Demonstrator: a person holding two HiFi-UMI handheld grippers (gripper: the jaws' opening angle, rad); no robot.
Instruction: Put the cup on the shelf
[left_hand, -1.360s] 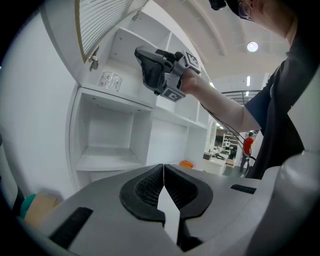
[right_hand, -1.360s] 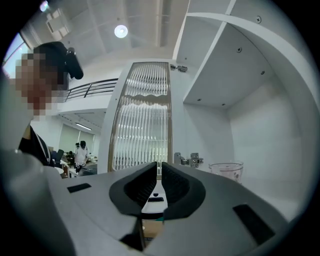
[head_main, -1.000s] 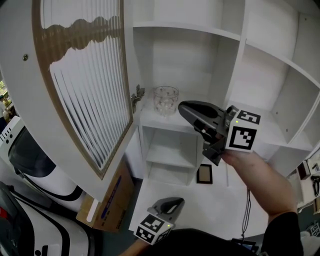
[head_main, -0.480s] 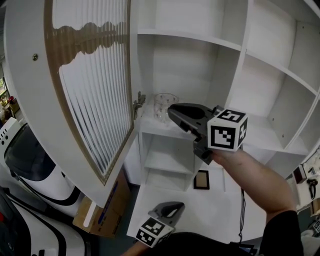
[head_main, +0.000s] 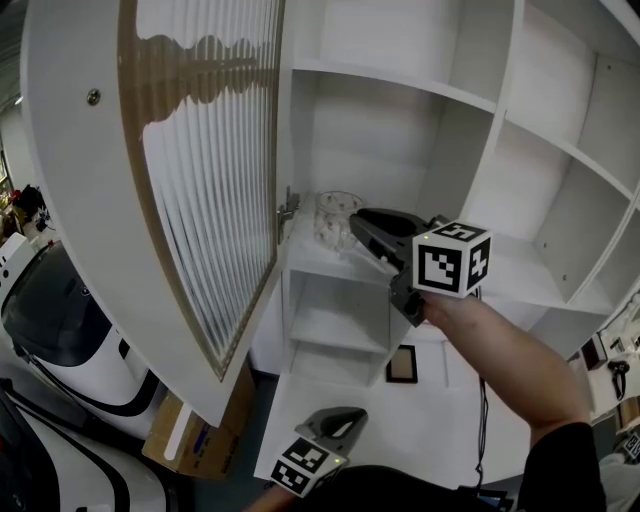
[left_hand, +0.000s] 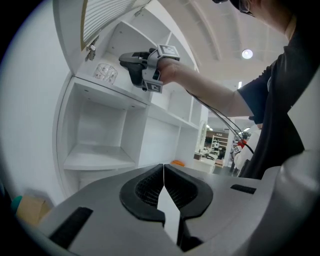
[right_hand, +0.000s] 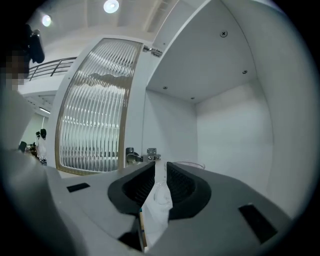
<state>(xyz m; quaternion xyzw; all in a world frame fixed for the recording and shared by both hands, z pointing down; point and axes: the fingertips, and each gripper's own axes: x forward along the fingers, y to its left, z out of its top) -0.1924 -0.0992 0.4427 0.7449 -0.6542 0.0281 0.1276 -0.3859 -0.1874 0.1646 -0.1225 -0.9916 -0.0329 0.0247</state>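
The cup (head_main: 337, 215) is standing upright on the shelf (head_main: 312, 262), toward its left edge and back from its front edge, near the hinge (head_main: 290, 207) of the open door (head_main: 200, 180); nothing is touching the glass, so I judge the placing itself to be done. The right gripper (head_main: 362, 228) is hovering about level at the shelf's front edge and pointing at the cup; its jaws are drawn nearly closed, with only a thin slit showing, and are gripping nothing; the cup is showing beyond the tips, apart from them. That closeness is the thing to mind; a straight pull back over the front edge looks like the safe way out, since the door is crowding the left and the divider (head_main: 465, 150) is bounding the right. The left gripper (head_main: 345, 415) is hanging low, well below the shelf and out of the way, jaws closed on nothing.
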